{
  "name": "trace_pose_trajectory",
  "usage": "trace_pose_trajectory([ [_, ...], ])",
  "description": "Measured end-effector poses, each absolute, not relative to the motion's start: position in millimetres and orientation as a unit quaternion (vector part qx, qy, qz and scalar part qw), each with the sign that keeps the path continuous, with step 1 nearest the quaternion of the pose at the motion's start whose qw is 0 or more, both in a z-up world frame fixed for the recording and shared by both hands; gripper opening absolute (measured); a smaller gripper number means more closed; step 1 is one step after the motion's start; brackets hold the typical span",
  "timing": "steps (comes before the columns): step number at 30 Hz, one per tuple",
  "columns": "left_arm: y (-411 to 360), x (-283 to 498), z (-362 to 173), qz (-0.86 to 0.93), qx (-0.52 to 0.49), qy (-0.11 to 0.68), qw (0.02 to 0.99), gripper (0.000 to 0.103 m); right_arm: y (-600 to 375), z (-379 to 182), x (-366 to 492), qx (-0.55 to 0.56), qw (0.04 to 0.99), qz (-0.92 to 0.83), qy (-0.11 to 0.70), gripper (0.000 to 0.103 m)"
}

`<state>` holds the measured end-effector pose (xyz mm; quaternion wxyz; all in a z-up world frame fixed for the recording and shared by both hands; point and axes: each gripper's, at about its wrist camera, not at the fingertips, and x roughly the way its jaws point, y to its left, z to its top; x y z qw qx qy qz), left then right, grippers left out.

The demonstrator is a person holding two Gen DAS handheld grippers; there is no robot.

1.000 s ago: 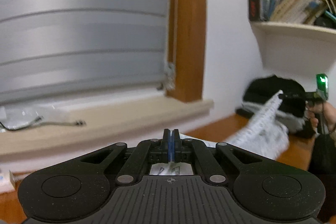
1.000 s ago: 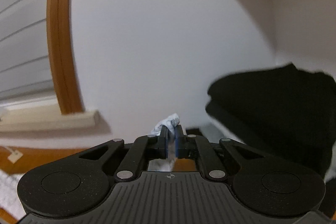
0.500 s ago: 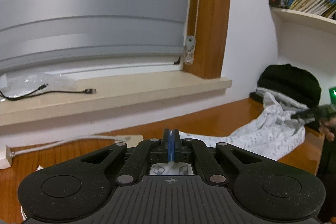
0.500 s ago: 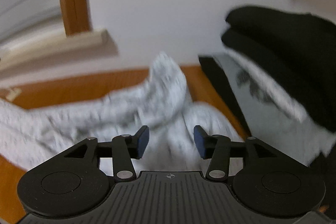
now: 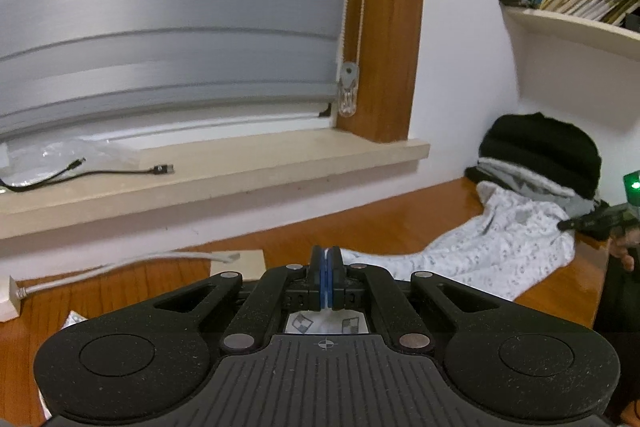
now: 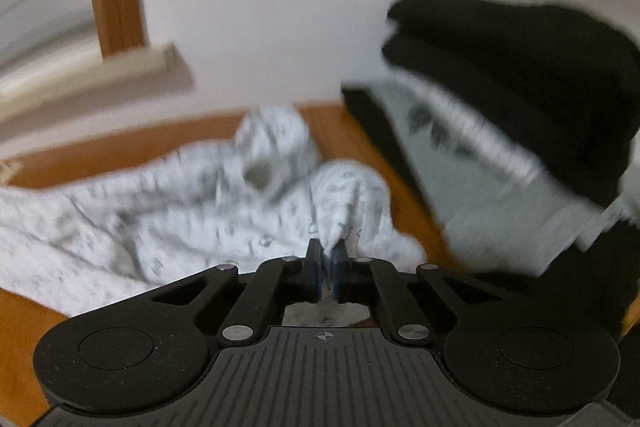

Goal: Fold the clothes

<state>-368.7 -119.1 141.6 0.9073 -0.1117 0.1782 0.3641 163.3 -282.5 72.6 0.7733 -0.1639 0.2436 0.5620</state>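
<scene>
Item: white patterned garment (image 5: 492,251), one piece, lying rumpled across the wooden tabletop (image 5: 360,227) toward its right edge and far right corner, its upper end against a pile of folded dark clothes (image 5: 540,147) in that corner.

Handling: judged light, soft and limp, with no stiffness of its own; it will sag and bunch between any two held points and drag rather than slide cleanly on the wood. Not fragile. Best taken at an edge or corner, one per tool, so the cloth hangs flat between them.

Left tool (image 5: 326,281): closed flat, blue pads together, a thin white edge of the garment apparently pinched between them, near the front of the tabletop.

Right tool (image 6: 326,273): jaws closing on a raised fold of the garment (image 6: 224,211), which stands up between the pads, by the right edge.

Change against the earlier views: a second ago the right end of the garment was held up in the air; half a second ago the right tool's jaws stood apart over it; the cloth now lies on the tabletop.
</scene>
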Motion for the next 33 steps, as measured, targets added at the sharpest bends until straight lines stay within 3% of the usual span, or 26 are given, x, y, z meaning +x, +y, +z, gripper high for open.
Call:
trace_pose_trajectory([
  [7, -119, -371, 178, 0.362, -0.087, 0.139, 0.918, 0.001, -308, 185, 177, -0.093, 0.81, 0.56, 0.146, 0.005],
  [14, -58, -362, 185, 0.405, -0.094, 0.128, 0.9, 0.001, -203, 250, 165, -0.1, 0.824, 0.553, 0.072, 0.005],
  [16, -36, -356, 175, 0.422, -0.101, 0.148, 0.889, 0.001, -164, 244, 156, -0.106, 0.829, 0.544, 0.072, 0.008],
  [20, -6, -349, 141, 0.43, -0.125, 0.191, 0.873, 0.002, -117, 196, 144, -0.128, 0.804, 0.566, 0.13, 0.038],
  [23, 5, -355, 119, 0.425, -0.142, 0.204, 0.87, 0.013, -98, 159, 133, -0.153, 0.778, 0.588, 0.161, 0.041],
  [33, 23, -417, 98, 0.468, -0.178, 0.214, 0.839, 0.013, -88, 75, 78, -0.219, 0.669, 0.675, 0.222, 0.042],
])
